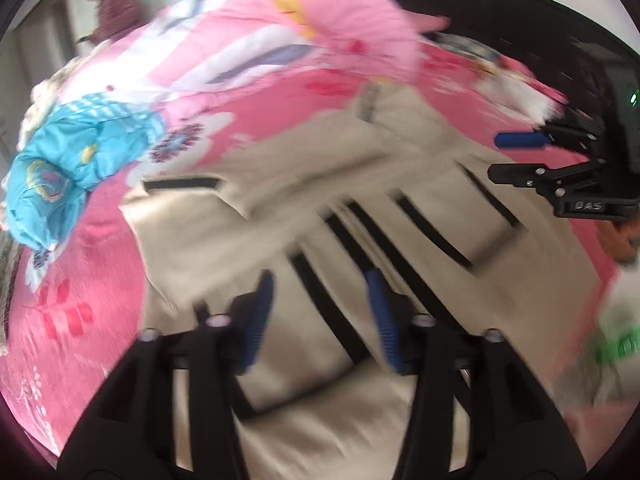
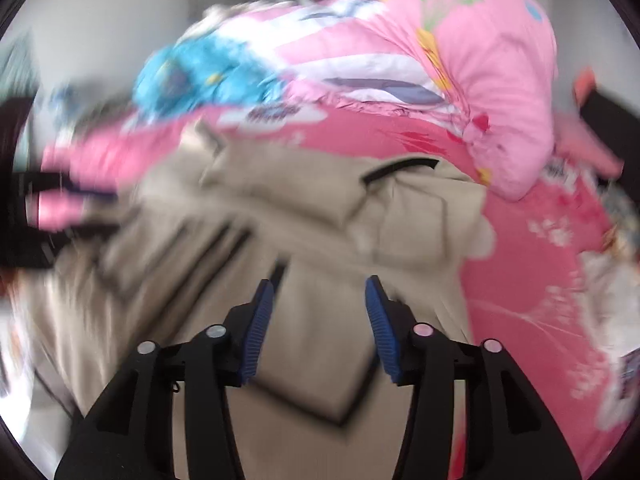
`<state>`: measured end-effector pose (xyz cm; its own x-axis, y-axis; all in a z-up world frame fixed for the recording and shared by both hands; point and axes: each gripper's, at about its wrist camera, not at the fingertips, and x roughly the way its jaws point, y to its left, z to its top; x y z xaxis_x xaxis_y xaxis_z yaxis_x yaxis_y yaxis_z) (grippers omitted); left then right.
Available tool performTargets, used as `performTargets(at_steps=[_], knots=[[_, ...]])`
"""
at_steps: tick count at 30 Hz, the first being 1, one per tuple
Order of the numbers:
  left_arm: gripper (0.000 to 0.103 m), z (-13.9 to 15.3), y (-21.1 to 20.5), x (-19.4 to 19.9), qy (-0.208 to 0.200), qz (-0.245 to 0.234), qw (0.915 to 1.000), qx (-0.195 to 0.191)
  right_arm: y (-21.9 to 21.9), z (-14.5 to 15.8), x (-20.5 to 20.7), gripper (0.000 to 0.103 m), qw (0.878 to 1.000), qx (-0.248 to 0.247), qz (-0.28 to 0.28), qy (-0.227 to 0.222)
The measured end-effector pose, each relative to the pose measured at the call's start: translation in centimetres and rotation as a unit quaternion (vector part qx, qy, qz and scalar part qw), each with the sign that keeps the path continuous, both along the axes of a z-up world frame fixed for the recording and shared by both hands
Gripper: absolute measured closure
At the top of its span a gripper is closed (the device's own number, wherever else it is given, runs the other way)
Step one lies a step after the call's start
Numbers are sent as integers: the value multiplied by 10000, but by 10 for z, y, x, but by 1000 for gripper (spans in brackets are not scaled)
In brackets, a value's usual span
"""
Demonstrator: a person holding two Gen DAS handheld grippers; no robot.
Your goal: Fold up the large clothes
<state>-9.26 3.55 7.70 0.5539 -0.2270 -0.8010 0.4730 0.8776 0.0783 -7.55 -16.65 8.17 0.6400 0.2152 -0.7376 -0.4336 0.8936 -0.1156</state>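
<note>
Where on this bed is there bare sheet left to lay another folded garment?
Bare pink sheet lies below the blue bundle, left of the beige garment. Another patch lies right of the garment. Crowded toward the pink quilt.

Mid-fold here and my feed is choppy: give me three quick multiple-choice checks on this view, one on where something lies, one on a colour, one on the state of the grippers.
1. Where does the beige garment lie?
A. On the pink floral bedspread
B. On a bare wooden floor
C. Hanging from a rail

2. What colour are the stripes on the beige garment?
A. Red
B. Black
C. Green

3. How do the left gripper and right gripper stand?
A. Both shut on the garment
B. Only the left one holds cloth
C. Both open, nothing pinched

Answers:
1 A, pink flowered cloth shows all round the garment's edges.
2 B, dark bands run across the pale cloth in both wrist views.
3 C, in each wrist view the blue pads stand apart, with the cloth lying below them, not between.
</note>
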Motion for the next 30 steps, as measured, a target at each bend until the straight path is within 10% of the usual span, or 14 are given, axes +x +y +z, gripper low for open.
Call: performTargets(at_steps=[3,10,15,18,21,24,30], knots=[[43,-12,-13,-52,197,-655,9968,409,1,-12,-67,40,9943,-1007,298,-192],[27,-58,-34,-142,450,-1911,9728,1225,-8,-38,-170,24,9845,-1251,1233,14],[28,-97,-18,-145,255,-1382,9658,2181,-8,-76,-178,23,9680,-2353,867,-131],[41,-94,2,-146,160,-1033,9718,2114,-27,-73,-172,23,9798,-1899,626,-31],[55,-82,22,-144,135,-777,9779,1937,-56,-62,-169,60,9913,-1313,49,68],[97,-74,35,-148,93,-712,9764,2036,-88,-56,-164,81,9950,-854,-451,243],[99,-52,51,-149,-206,-588,9756,2106,-113,-27,-160,100,9939,-176,-1055,-274]])
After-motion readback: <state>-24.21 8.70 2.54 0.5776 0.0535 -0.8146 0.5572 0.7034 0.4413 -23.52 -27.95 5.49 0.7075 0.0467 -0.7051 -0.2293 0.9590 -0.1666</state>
